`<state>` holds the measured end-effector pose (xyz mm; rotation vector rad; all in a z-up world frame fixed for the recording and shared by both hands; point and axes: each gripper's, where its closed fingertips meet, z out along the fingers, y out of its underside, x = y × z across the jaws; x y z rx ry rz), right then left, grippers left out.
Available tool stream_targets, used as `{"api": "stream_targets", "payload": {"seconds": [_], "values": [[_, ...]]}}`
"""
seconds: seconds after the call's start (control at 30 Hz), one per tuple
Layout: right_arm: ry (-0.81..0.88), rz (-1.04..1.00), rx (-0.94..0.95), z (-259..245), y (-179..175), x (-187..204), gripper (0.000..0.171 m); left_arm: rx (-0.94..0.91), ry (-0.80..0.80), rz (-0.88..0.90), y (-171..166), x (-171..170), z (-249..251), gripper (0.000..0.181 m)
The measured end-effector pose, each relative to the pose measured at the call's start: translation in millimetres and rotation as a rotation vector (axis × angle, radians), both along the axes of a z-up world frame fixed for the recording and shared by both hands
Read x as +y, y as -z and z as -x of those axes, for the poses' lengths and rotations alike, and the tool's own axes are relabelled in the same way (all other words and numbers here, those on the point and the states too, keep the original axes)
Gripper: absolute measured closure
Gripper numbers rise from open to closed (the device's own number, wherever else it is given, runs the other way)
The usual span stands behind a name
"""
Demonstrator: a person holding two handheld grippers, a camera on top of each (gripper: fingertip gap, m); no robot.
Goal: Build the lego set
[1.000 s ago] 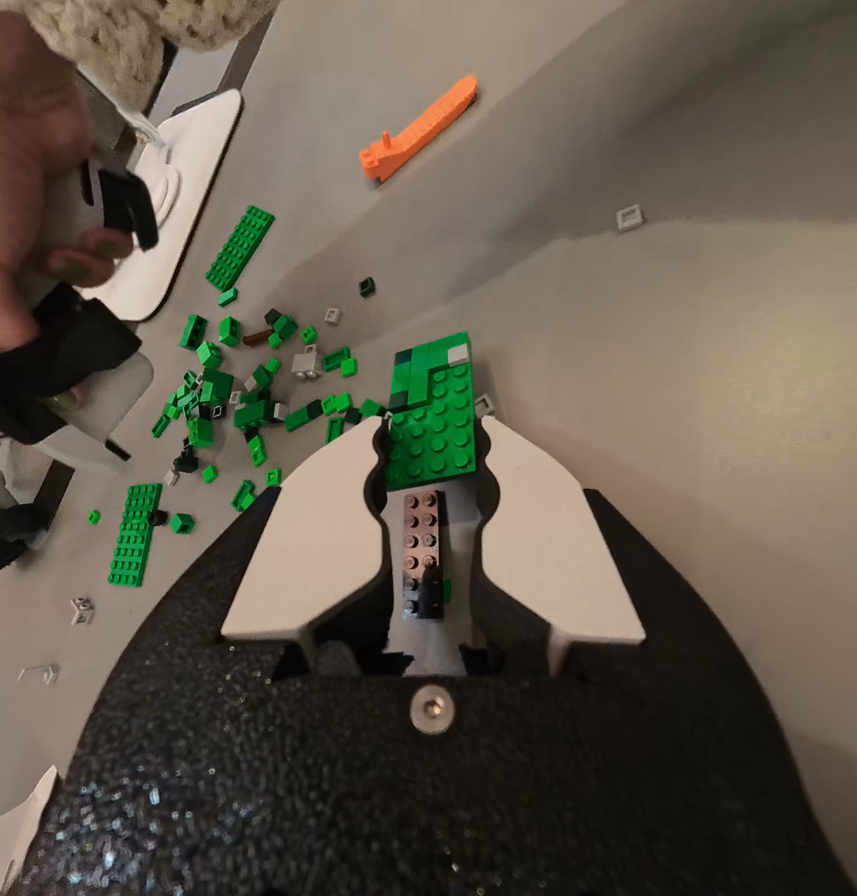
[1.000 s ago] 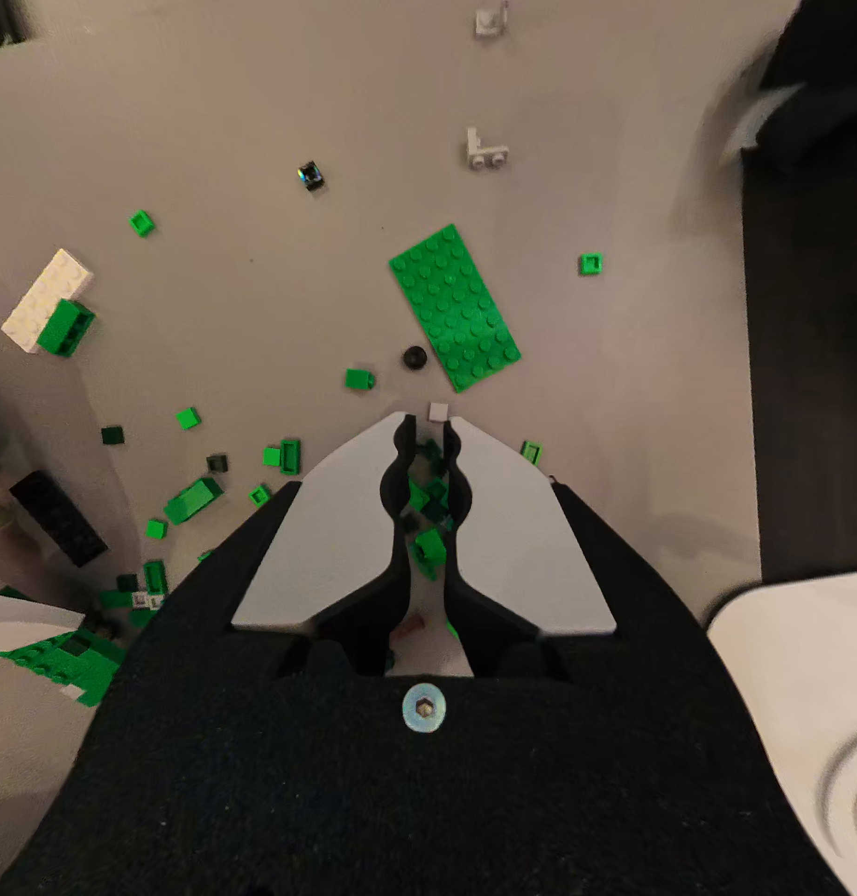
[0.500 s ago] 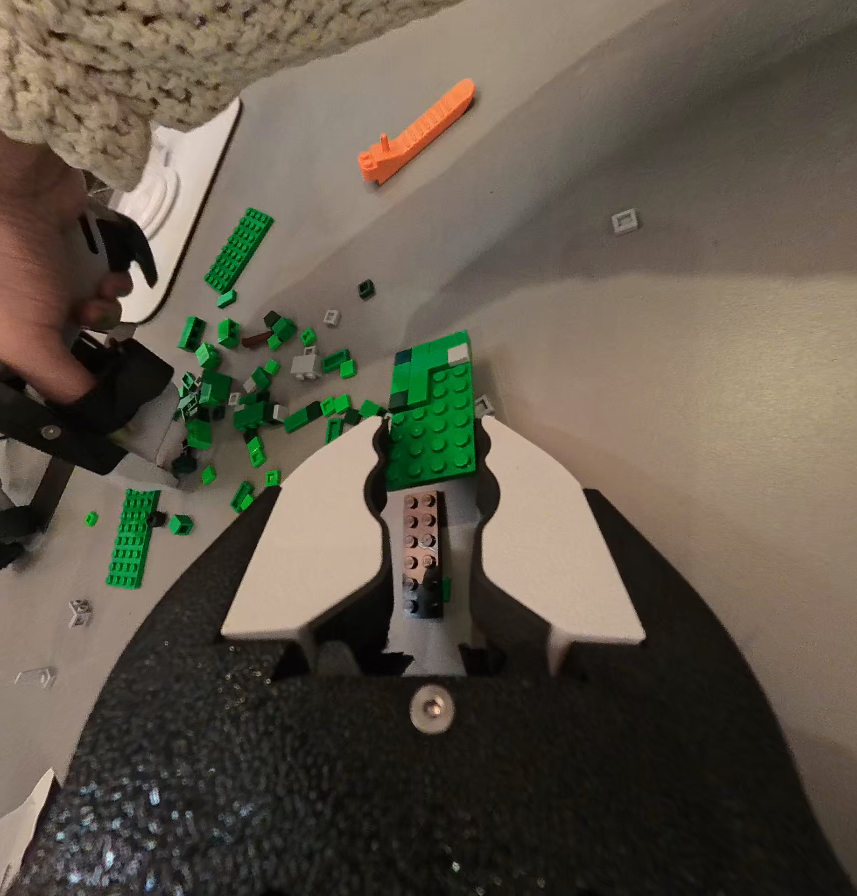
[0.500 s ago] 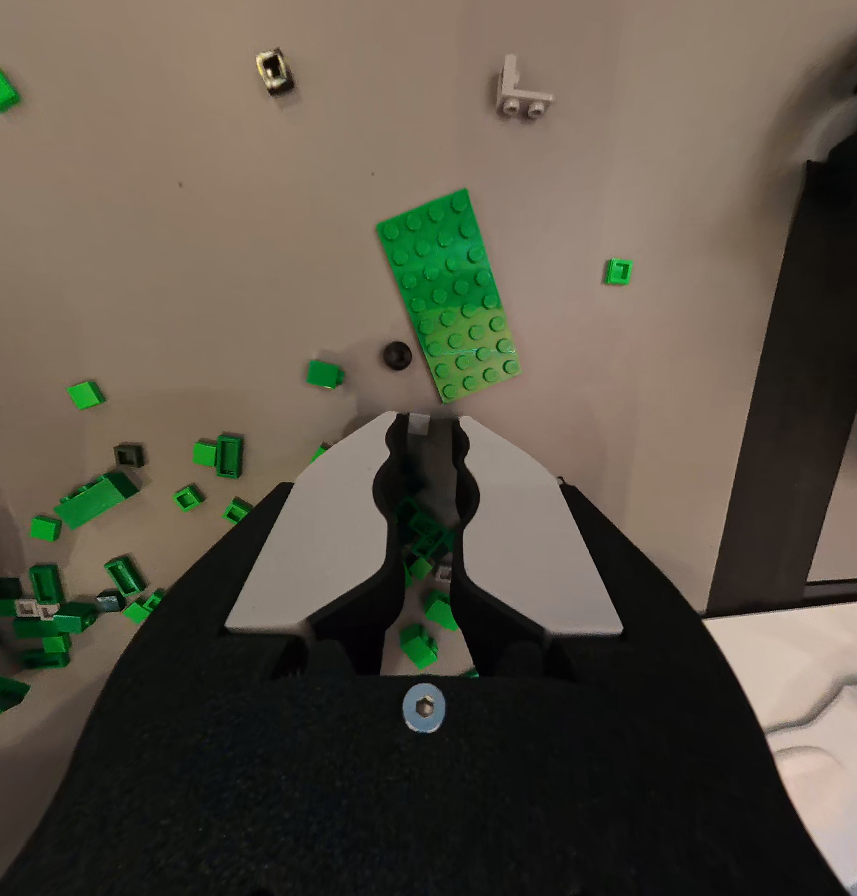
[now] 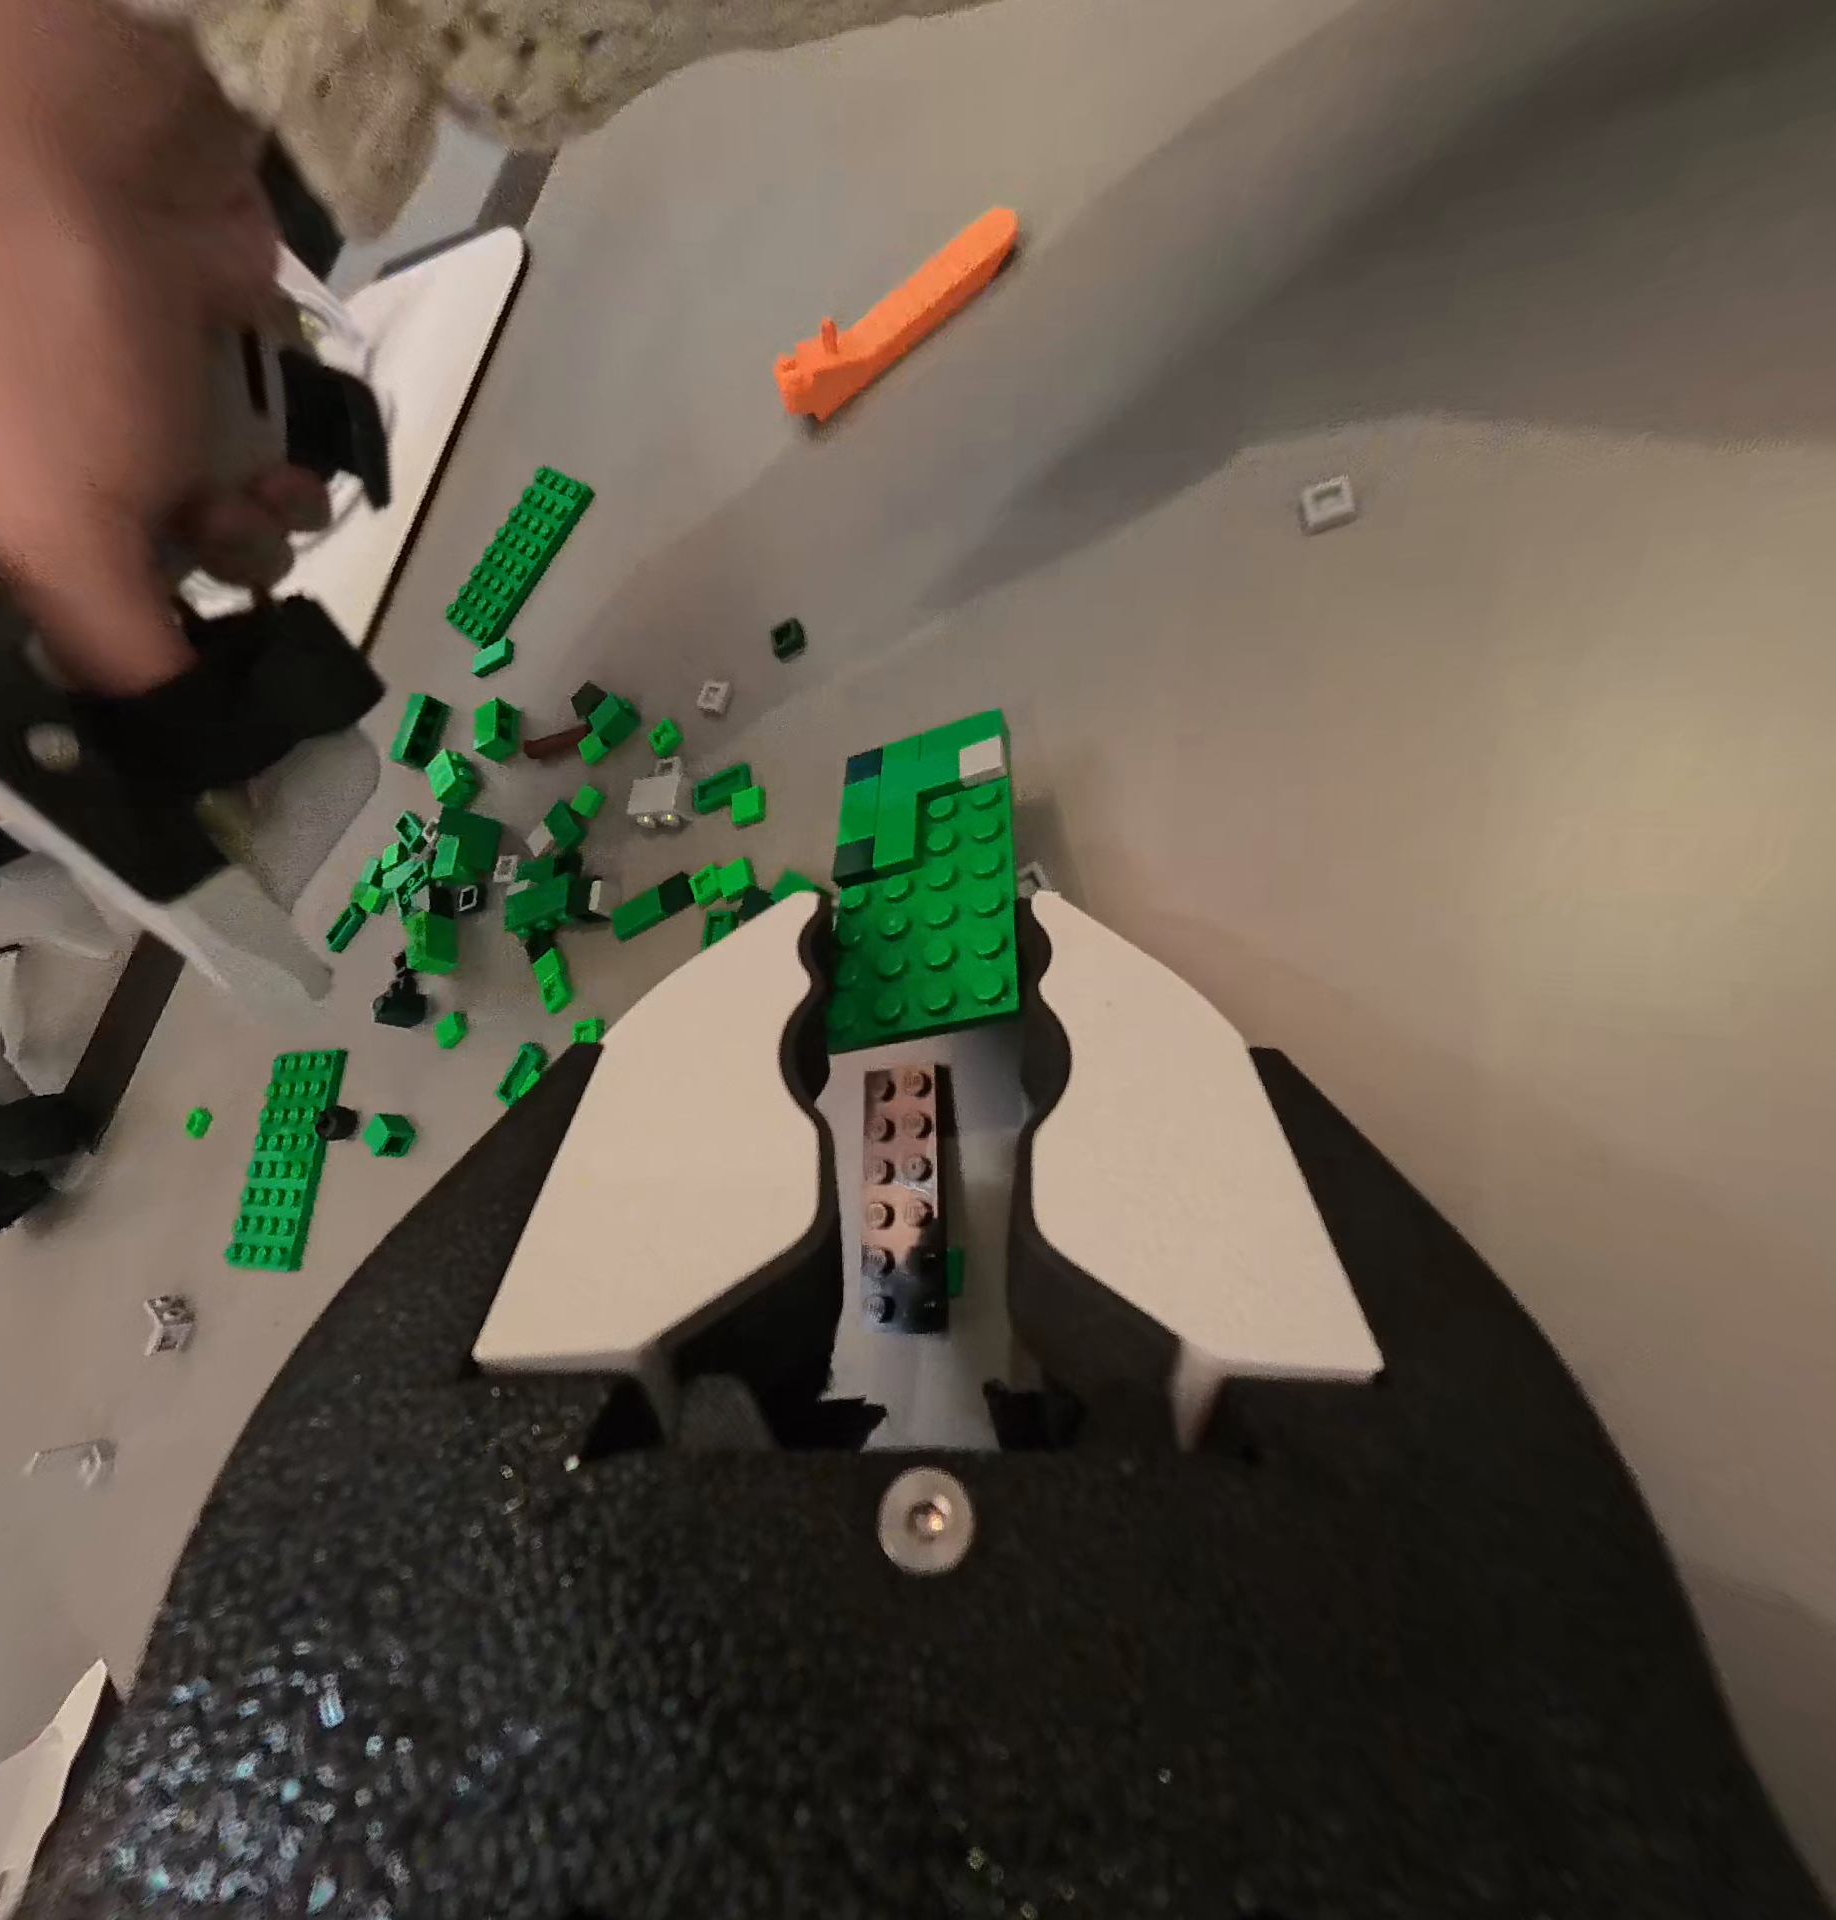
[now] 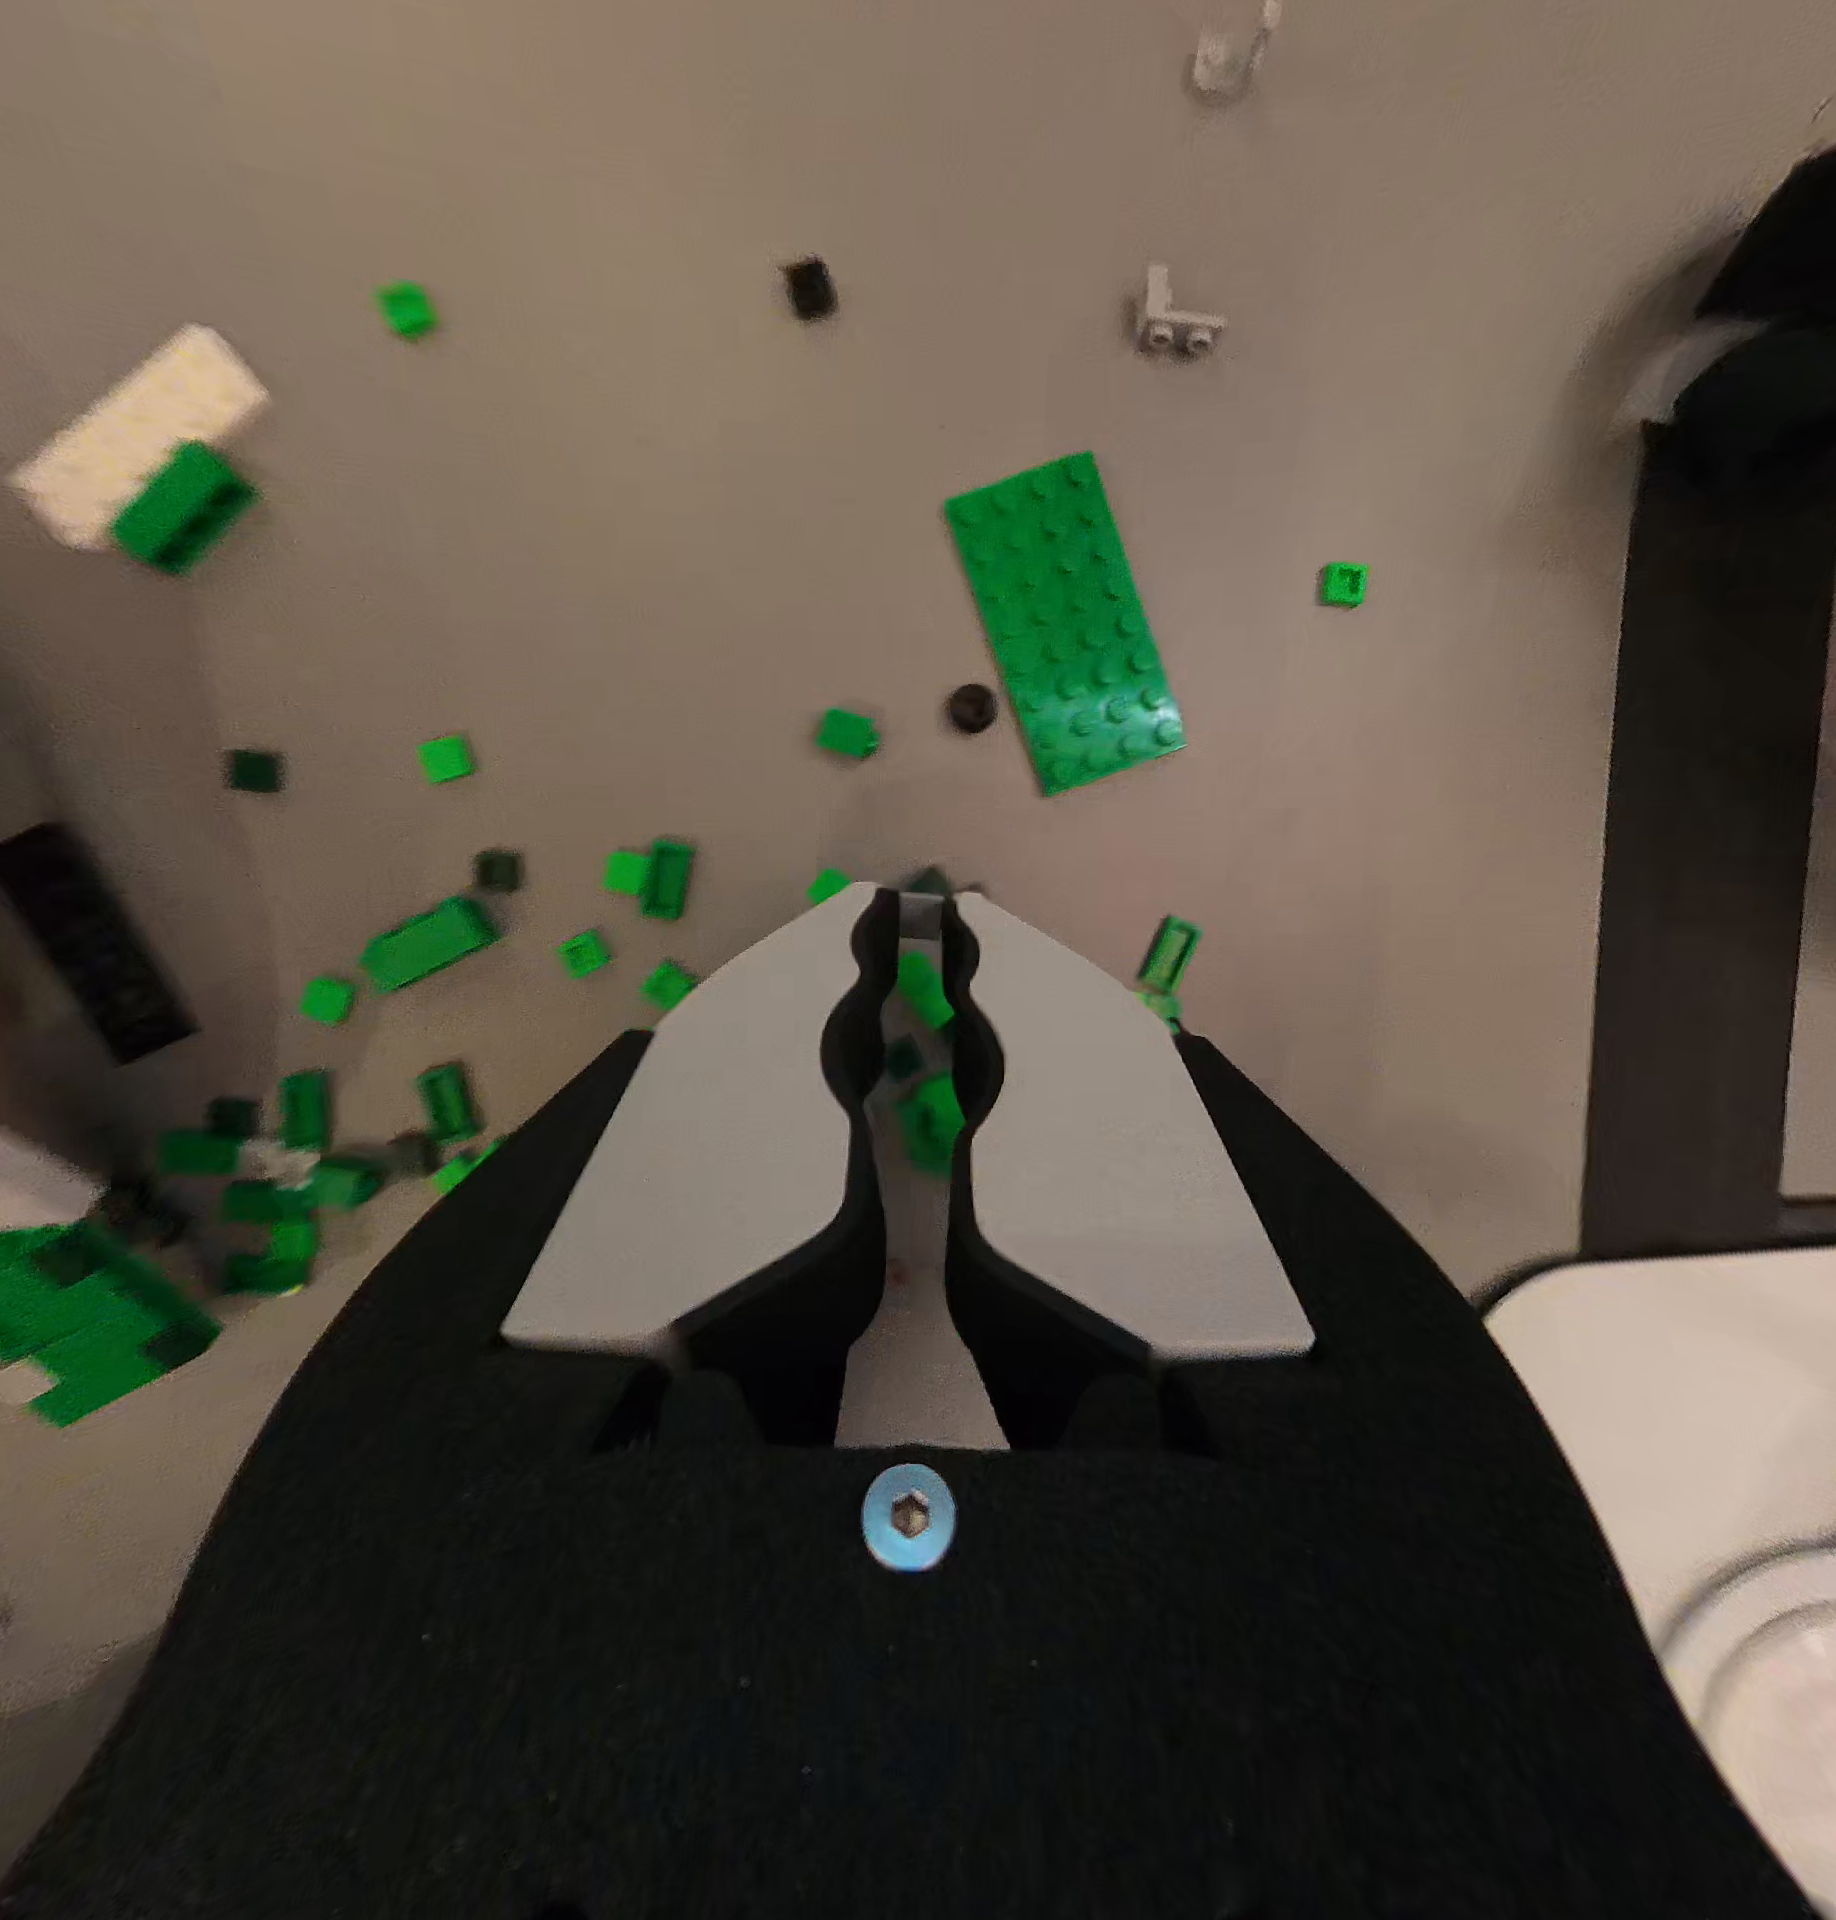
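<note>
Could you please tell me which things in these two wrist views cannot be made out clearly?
- Left wrist view: the right gripper is motion-blurred and partly behind the hand; whether it holds anything cannot be told.
- Left wrist view: the long dark brick has its near end in shadow.
- Right wrist view: the small grey piece between the fingertips is blurred; its shape is unclear.
- Right wrist view: the green assembly is smeared and cut by the left edge.
</note>
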<state>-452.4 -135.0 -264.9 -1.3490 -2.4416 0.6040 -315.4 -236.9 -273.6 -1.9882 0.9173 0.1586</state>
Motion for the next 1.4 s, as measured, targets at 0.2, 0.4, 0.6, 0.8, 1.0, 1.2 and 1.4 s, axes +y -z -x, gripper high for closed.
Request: {"api": "stream_targets", "payload": {"seconds": [0.2,0.4,0.6,0.8,1.0,1.2,1.4], "values": [[-0.005,0.097,0.197,-79,-34,-24,0.164,-0.055,0.025,-0.012,-6,1,-10,0.149],[-0.053,0.095,0.294,-174,-41,-59,0.164,-0.105,0.087,-0.025,-11,3,-32,0.149],[-0.145,0.03,0.325,-220,-40,-74,0.164,-0.143,0.176,-0.01,-9,4,-62,0.149],[-0.262,0.016,0.325,-232,-37,-83,0.164,-0.143,0.213,-0.037,-7,6,-74,0.149],[-0.335,0.038,0.292,-239,-27,-91,0.164,-0.147,0.252,-0.087,-15,4,-81,0.149],[-0.342,0.05,0.302,-237,-25,-98,0.164,-0.129,0.254,-0.083,-13,4,-82,0.149],[-0.364,-0.002,0.268,-238,-13,-103,0.164,-0.116,0.259,-0.072,-11,4,-84,0.149]]}}
